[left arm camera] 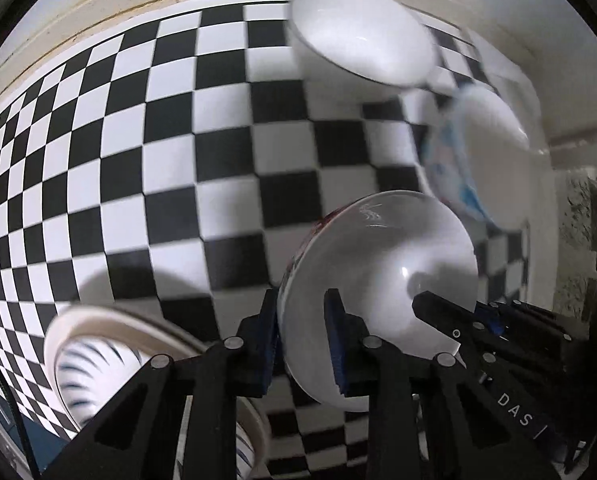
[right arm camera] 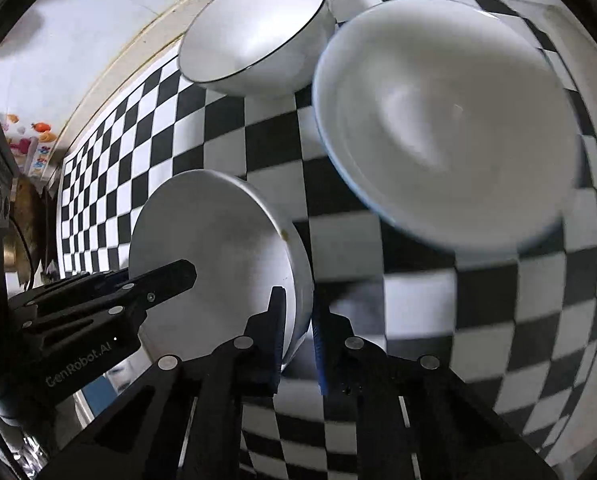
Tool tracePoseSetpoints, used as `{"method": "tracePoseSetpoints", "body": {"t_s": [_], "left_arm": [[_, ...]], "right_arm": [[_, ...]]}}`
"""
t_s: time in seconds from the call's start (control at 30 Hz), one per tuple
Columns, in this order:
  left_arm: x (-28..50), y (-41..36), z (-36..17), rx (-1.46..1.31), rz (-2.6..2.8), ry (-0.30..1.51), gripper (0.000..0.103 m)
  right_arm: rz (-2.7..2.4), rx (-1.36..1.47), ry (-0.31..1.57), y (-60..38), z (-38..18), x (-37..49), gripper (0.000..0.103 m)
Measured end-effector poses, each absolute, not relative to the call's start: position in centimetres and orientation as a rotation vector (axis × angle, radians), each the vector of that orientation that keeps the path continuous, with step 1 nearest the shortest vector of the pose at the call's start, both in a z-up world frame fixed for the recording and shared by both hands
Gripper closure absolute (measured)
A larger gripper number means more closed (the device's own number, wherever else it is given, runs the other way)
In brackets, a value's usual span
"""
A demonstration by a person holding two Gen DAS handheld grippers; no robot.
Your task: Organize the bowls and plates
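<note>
A white bowl point(left arm camera: 382, 264) with a red pattern on its outside sits between both grippers over the checkered cloth. My left gripper point(left arm camera: 302, 320) is shut on its near rim, one pad inside and one outside. Across the bowl, one of the right gripper's fingers point(left arm camera: 438, 312) reaches over the opposite rim. In the right wrist view the same bowl point(right arm camera: 214, 240) has my right gripper point(right arm camera: 298, 316) shut on its rim, and a left gripper finger point(right arm camera: 170, 276) lies over its far side. Whether the bowl rests on the table I cannot tell.
A white bowl with a dark rim point(left arm camera: 358, 36) point(right arm camera: 254, 28) stands at the back. A wide bowl with blue outside markings point(left arm camera: 486, 152) point(right arm camera: 446, 128) is close on the right. A striped bowl on a cream plate point(left arm camera: 94, 368) sits low on the left. The checkered cloth point(left arm camera: 178, 160) ends at a cream table edge.
</note>
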State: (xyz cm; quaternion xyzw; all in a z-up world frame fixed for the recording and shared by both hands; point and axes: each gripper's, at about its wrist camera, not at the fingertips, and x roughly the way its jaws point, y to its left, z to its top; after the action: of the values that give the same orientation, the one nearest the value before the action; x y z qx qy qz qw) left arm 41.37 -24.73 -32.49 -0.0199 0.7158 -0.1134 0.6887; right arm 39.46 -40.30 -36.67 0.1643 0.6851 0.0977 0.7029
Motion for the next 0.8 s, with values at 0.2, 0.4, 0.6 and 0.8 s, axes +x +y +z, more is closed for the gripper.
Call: {"method": "tracePoseSetpoints", "body": {"t_s": [0.2, 0.4, 0.6, 0.8], "left_arm": [[37.2, -26.9, -32.1, -0.036, -0.321, 1.633, 0.083], [34.3, -28.9, -33.6, 0.011, -0.358, 1.681, 0.083], [33.9, -29.4, -34.8, 0.041, -0.361, 1.708, 0.083], [34.1, -29.9, -34.9, 0.065, -0.366, 1.712, 0.083]], "right_arm": [[0.228, 0.367, 1.554, -42.2, -35.1, 34.9, 0.089], [0.199, 0.358, 1.575, -43.9, -35.0, 30.9, 0.089], [0.179, 0.379, 1.594, -45.3, -35.8, 29.0, 0.089], [0.170, 0.400, 1.606, -45.8, -36.3, 29.0, 0.089]]}}
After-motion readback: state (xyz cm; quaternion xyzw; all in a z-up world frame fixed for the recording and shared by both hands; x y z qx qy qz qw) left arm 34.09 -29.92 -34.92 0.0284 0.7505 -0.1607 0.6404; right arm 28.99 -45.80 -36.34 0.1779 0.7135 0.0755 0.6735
